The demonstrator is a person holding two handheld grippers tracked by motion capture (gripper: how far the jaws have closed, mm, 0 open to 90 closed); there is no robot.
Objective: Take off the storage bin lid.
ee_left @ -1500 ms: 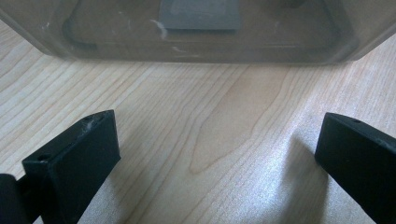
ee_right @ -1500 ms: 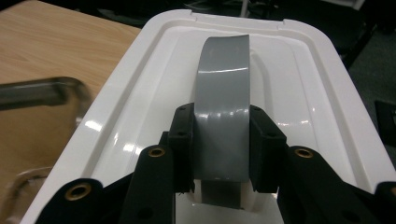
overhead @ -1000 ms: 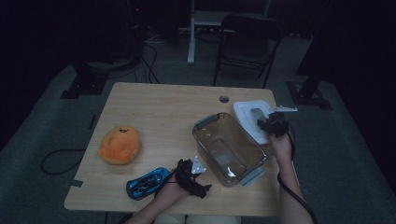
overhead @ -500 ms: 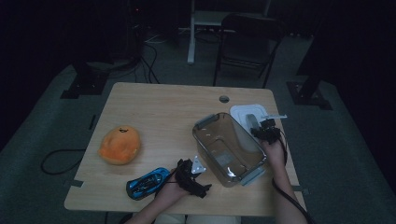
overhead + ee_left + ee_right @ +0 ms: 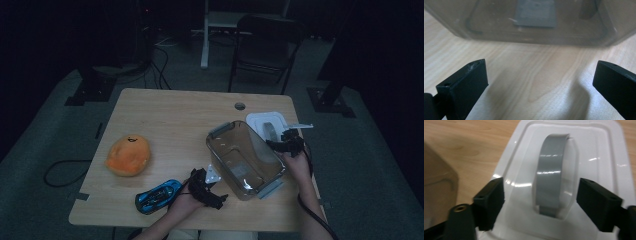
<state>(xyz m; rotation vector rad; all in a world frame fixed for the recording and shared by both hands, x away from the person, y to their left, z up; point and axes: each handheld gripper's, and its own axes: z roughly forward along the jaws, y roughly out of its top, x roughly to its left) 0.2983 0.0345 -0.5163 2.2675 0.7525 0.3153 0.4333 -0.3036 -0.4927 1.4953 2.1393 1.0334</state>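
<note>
Lid just set down, release step in hand; white plastic lid with grey handle strip (image 5: 267, 126) lies flat on the light wooden table (image 5: 175, 115), centre-right of the high view, touching or just beside the upper-right rim of the clear smoky plastic storage bin (image 5: 245, 157); contact there too dim to tell.

Right gripper (image 5: 540, 195) over the lid; jaws have just been opening, now wide; grey handle strip (image 5: 551, 172) stands between them with clear gaps on both sides, pads not pressing; nothing held.

Left gripper (image 5: 540, 77) at lower centre of the high view (image 5: 206, 188), jaws wide and empty over bare wood; bin wall (image 5: 534, 22) across the top of the left gripper view, near but not touched.

Bin open, seemingly empty apart from a label on its floor; blue toy car (image 5: 158, 195) at lower left, just beside the left hand; orange round plush toy (image 5: 128, 155) farther left, well apart from the bin.

Next, as a guess: back right gripper up and off the handle without dragging the lid; then left gripper turns toward the toy car, straddles its narrow body, closes, lifts over the bin rim; risk of clipping the near bin wall.
</note>
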